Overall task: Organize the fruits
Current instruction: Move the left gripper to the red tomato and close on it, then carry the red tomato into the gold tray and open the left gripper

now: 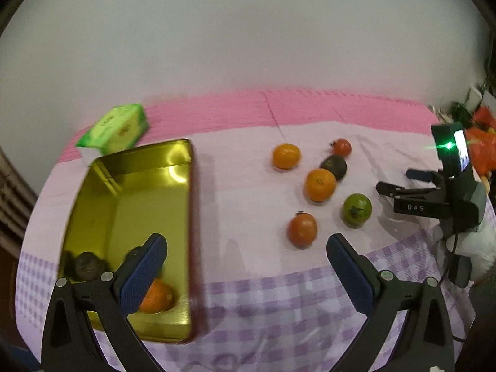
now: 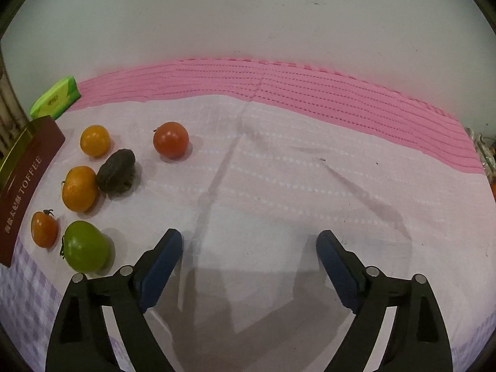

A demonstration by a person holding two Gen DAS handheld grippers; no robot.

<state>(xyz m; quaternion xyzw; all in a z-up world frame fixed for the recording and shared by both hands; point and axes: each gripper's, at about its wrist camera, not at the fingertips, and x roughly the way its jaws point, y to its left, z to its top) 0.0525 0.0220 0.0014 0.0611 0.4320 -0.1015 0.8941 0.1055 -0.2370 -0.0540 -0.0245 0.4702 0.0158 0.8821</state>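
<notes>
- Left gripper point(image 1: 246, 268): fingers spread wide, nothing between the pads; left finger point(image 1: 144, 274) hanging over the near end of the gold tin point(image 1: 183, 217), right finger out over bare cloth.
- Already in the tin: an orange point(image 1: 156, 300) just behind the left finger's pad, and a dark round fruit point(image 1: 88, 268) off to that finger's left.
- Right gripper point(image 2: 249, 263): fingers likewise wide apart and empty, only tablecloth point(image 2: 279, 170) between them.
- Six loose fruits, all to the left of the right gripper's left finger: green tomato point(image 2: 85, 249) nearest, just beside that finger; small red-orange tomato point(image 2: 45, 229) beyond it, close to the tin's wall; then a mandarin point(image 2: 79, 189) touching a dark avocado point(image 2: 116, 170); a second mandarin point(image 2: 94, 141) and a red tomato point(image 2: 170, 139) farthest ahead.
- Green packet point(image 2: 55, 100) lying past the tin, well away from both pairs of fingers.
- Risk, as a judgement: round, smooth fruit likely to roll or squirt out under an off-centre squeeze.
- Reaching for the mandarin beside the avocado could nudge its neighbour and scatter the cluster.
- Hard pinching may bruise or split a tomato.
- Both grippers heading for the same cluster could collide.
- Dropping from height into the tin may bounce fruit out or knock those already inside.
</notes>
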